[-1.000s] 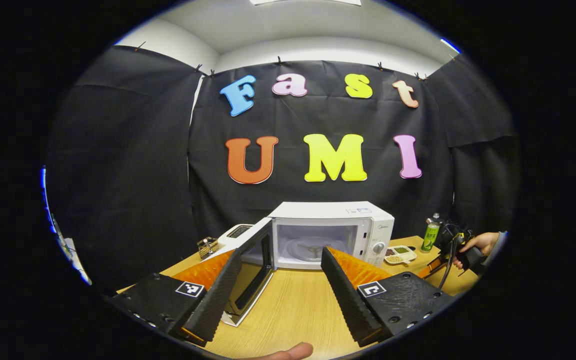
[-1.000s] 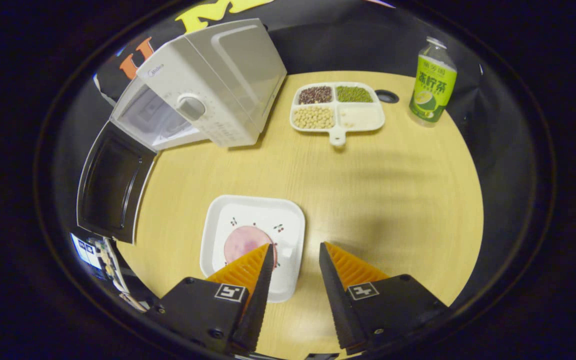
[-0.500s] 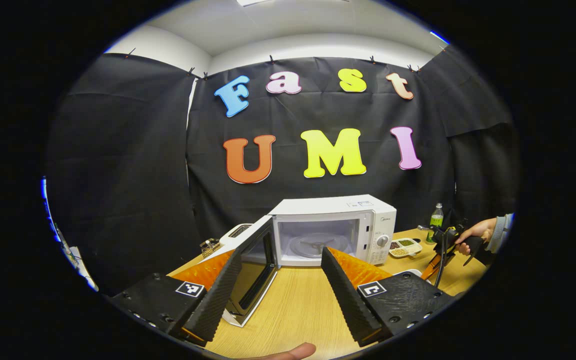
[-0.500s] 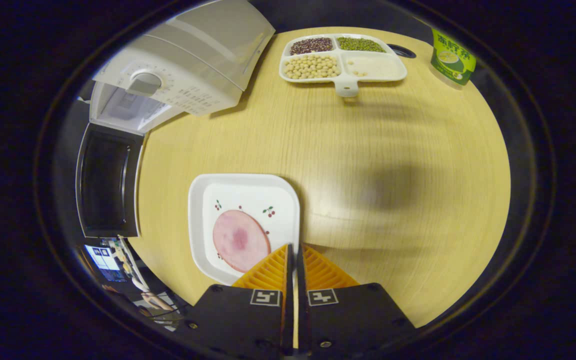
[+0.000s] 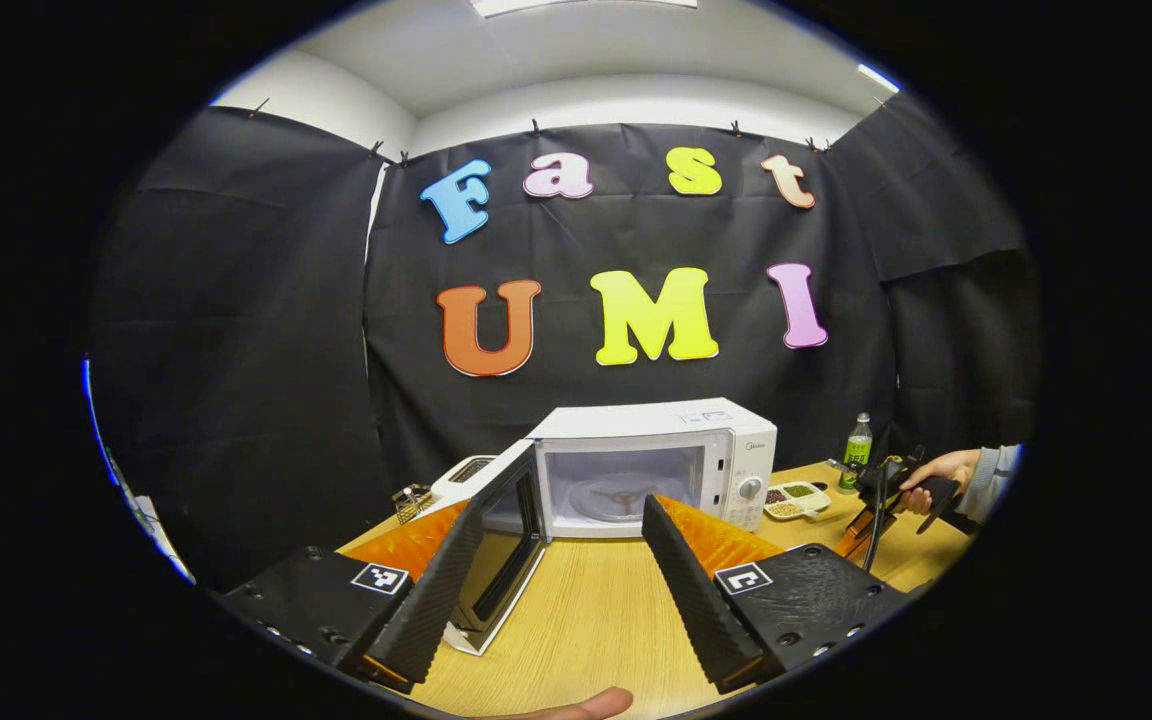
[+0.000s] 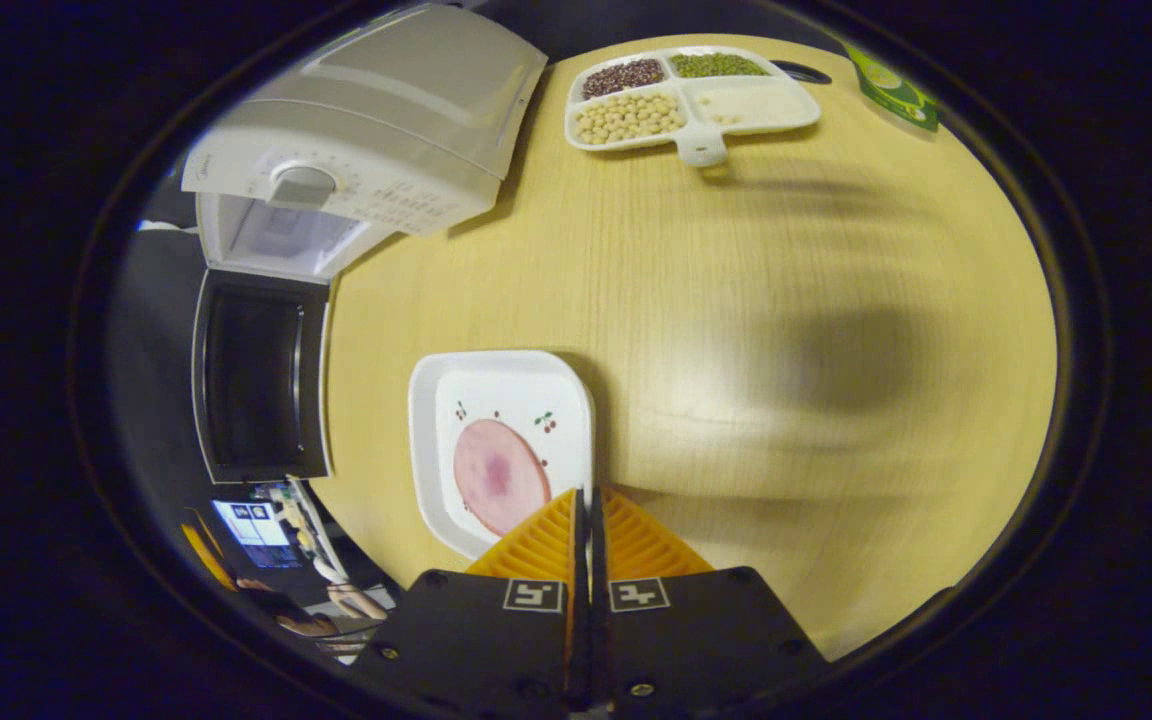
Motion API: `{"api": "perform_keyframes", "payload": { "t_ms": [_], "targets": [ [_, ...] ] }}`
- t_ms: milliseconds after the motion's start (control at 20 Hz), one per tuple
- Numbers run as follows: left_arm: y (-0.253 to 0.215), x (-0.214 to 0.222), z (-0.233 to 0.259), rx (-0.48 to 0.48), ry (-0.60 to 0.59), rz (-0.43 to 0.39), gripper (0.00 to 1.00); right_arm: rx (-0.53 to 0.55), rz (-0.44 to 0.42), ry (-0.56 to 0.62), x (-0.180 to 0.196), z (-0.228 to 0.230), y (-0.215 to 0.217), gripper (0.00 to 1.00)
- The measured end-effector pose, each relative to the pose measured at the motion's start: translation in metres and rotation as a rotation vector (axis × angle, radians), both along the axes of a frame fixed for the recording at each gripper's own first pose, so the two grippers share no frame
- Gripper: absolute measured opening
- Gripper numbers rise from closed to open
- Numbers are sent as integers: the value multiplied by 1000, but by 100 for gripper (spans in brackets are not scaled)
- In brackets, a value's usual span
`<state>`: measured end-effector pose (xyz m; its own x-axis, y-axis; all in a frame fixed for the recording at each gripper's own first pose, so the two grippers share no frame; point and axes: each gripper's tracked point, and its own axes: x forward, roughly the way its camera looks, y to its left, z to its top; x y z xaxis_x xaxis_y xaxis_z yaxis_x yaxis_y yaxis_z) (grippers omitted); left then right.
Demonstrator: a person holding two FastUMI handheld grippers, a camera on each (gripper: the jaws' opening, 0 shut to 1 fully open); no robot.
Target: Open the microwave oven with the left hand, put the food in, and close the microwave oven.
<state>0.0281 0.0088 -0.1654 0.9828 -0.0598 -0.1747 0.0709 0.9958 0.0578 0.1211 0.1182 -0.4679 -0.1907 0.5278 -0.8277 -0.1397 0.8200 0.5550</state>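
**Plate pinched, microwave door open**

My right gripper [image 6: 584, 495] has its two fingers squeezed together on the right edge of the white plate [image 6: 471, 395]. A round pink slice of food [image 6: 500, 476] lies on the plate. The plate is near the front of the wooden table [image 6: 736, 300]; I cannot tell if it rests on the table or is lifted a little.

My left gripper [image 5: 556, 530] has its fingers spread wide, with nothing between them. It is above the table, in front of the microwave [image 5: 651, 465]. The microwave door [image 5: 496, 540] is swung open to the left, and I can see the glass turntable [image 5: 621, 497] inside.

Right of the microwave sits a tray of beans [image 6: 691, 95]. A green bottle [image 5: 856, 455] stands past it.
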Motion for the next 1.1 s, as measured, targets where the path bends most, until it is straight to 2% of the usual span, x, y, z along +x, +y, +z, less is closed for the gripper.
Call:
{"api": "perform_keyframes", "payload": {
  "t_ms": [50, 100, 150, 300, 350, 400, 450, 650, 700, 750, 850, 900, 1000, 1050, 1100],
  "targets": [
    [2, -1, 2, 2, -7, 3, 84, 19, -7, -5, -3, 4, 0, 4],
    [1, -2, 3, -3, -11, 0, 84, 34, -21, -5, -4, 8, 1, 0],
    [0, -3, 3, -11, -13, -7, 84, 43, -27, -12, -7, 14, 1, 4],
    [6, -2, 0, -27, -9, -6, 84, 68, -42, -34, -9, 29, 8, 4],
    [8, -1, -1, -33, -3, -5, 95, 77, -43, -41, -10, 34, 13, 4],
    [10, -1, -1, -39, -1, -6, 95, 86, -46, -45, -10, 39, 18, 0],
    [12, -1, -2, -43, -1, -7, 84, 93, -48, -44, -13, 43, 25, 4],
    [23, -4, -9, -44, 4, -11, 84, 104, -48, -42, -20, 51, 56, 0],
    [27, -4, -9, -36, 2, -8, 95, 110, -57, -36, -21, 53, 66, 4],
    [33, -6, -9, -30, -3, 1, 95, 114, -73, -26, -23, 55, 75, 4],
    [43, -9, -8, -29, -7, 11, 95, 112, -124, -2, -25, 55, 94, 4],
    [48, -10, -9, -33, -11, 17, 84, 107, -160, 4, -24, 55, 102, 4],
    [58, -12, -11, -43, -13, 28, 84, 81, -252, 1, -20, 53, 116, 4],
    [63, -13, -13, -47, -10, 32, 95, 67, -304, 1, -20, 52, 122, 4],
    [68, -14, -16, -49, -6, 37, 95, 53, -363, 0, -18, 52, 129, 4]
  ]
}}
